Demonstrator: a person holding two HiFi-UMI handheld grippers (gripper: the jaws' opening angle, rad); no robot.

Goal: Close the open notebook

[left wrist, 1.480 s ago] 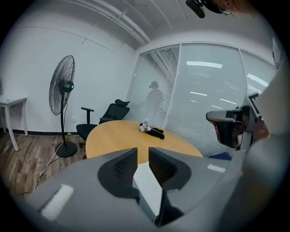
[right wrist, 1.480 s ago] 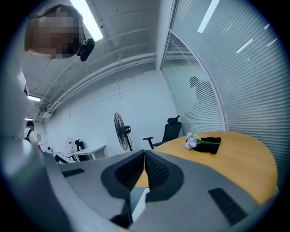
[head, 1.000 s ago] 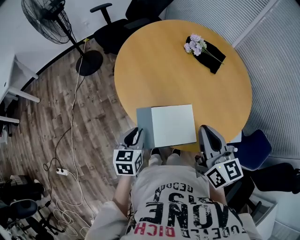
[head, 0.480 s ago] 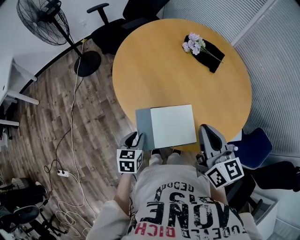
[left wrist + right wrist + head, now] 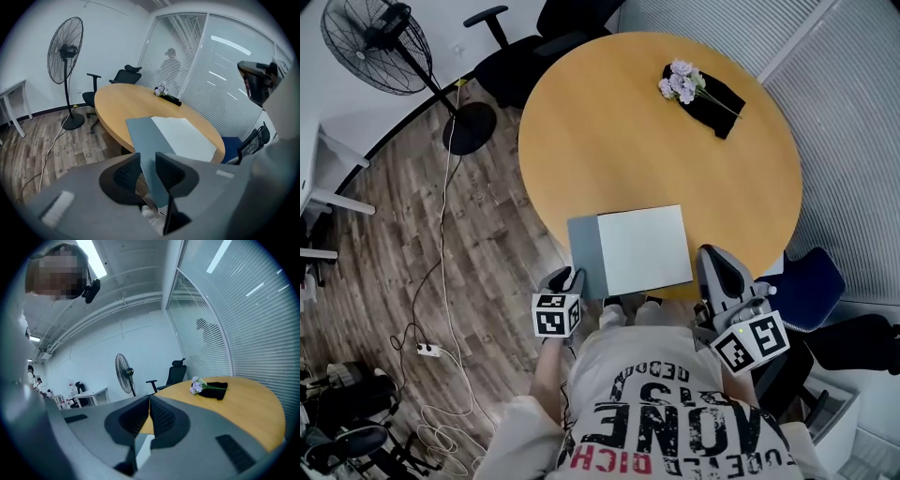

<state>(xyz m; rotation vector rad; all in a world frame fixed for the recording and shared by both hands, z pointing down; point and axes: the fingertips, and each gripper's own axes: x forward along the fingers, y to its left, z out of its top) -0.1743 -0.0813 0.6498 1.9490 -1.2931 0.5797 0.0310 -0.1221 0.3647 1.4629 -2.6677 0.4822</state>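
Note:
An open notebook lies at the near edge of the round wooden table, its white page to the right and its grey cover to the left. My left gripper sits just off the table edge, below the cover's near corner. Its jaws have just been opening and stand open. In the left gripper view the cover shows through the gap of my left gripper, with no pad pressing on it. My right gripper rests at the notebook's right, shut and empty, and the right gripper shows no gap.
Purple flowers on a black cloth lie at the table's far side. A standing fan and black office chairs stand on the wooden floor at the left. A blue chair is at the right, and a cable runs across the floor.
My left gripper has dropped and drawn back from the cover's left edge toward the person's body. The notebook and my right gripper have stayed where they were.

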